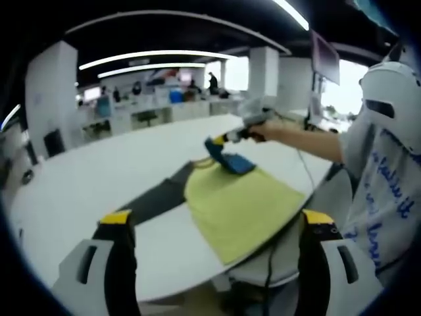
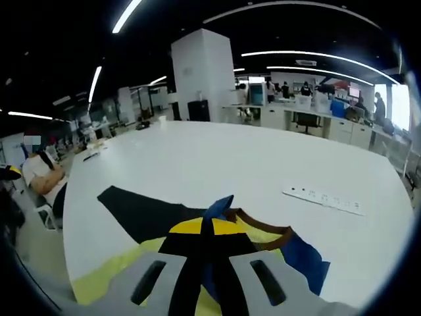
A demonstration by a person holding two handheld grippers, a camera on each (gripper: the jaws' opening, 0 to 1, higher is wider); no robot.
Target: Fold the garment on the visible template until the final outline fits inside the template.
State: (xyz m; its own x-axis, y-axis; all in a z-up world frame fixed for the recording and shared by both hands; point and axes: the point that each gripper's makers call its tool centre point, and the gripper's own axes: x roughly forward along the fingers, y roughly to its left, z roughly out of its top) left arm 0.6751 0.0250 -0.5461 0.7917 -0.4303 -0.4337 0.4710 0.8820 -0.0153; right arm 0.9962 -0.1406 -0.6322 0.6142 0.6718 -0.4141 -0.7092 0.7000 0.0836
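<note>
A: Where's the garment (image 1: pixel 243 207)?
B: On the white table (image 1: pixel 99 178), near its edge, yellow side up, lying partly over a dark template (image 1: pixel 154 197).
A: And the 2 grippers?
B: The left gripper (image 1: pixel 214 227) hangs above the table edge, jaws spread wide with nothing between them. The right gripper (image 2: pixel 212 232) has its jaws closed together on the garment's blue sleeve (image 2: pixel 217 209), by the brown collar (image 2: pixel 260 224).
A: Anything else?
B: A white power strip (image 2: pixel 322 197) lies farther along the table.

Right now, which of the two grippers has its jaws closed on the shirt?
The right gripper, clamped on the yellow shirt's blue sleeve; the left gripper hangs open, apart from it.
</note>
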